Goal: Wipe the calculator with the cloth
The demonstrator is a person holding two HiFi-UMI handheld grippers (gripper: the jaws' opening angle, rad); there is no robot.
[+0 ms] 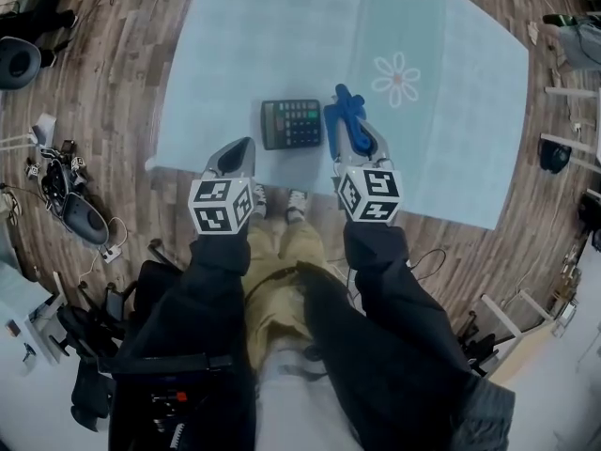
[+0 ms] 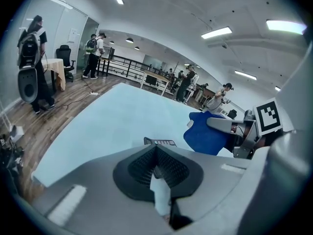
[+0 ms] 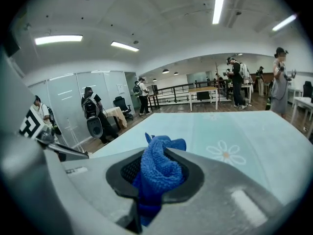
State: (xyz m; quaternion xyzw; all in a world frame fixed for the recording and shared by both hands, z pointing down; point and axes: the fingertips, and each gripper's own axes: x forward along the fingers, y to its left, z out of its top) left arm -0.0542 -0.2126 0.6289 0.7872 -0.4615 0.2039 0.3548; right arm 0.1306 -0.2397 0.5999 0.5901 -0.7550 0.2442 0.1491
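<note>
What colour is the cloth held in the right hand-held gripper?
The cloth is blue, clearest in the right gripper view.

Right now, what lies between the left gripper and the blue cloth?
The calculator, flat on the tablecloth; the head view shows it between left gripper and cloth.

We see open table [image 1: 282,36] beyond and left of the calculator [image 1: 291,124]; the cloth [image 1: 343,118] sits just beside its right edge.
</note>
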